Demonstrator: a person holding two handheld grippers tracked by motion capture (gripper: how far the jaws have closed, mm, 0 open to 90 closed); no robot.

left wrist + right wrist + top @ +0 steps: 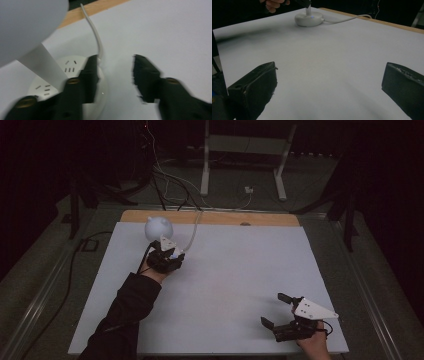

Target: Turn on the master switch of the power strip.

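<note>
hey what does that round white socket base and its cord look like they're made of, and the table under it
The round socket base looks like hard white plastic with a smooth, slightly glossy finish; moulded plug slots show on top. Its cord seems rubbery or vinyl-coated, white and bending in a soft curve. The table shows a wood-coloured far edge, probably wood or laminate, under a matt pale sheet that could be paper or foam board.

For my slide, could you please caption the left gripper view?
Open left gripper beside round white socket base with its white cord.

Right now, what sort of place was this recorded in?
Probably a lab or a recording studio rather than a home: black curtains ring a table under a plain white sheet, loose cables trail over the floor, and a bare white stand frame sits behind.
</note>
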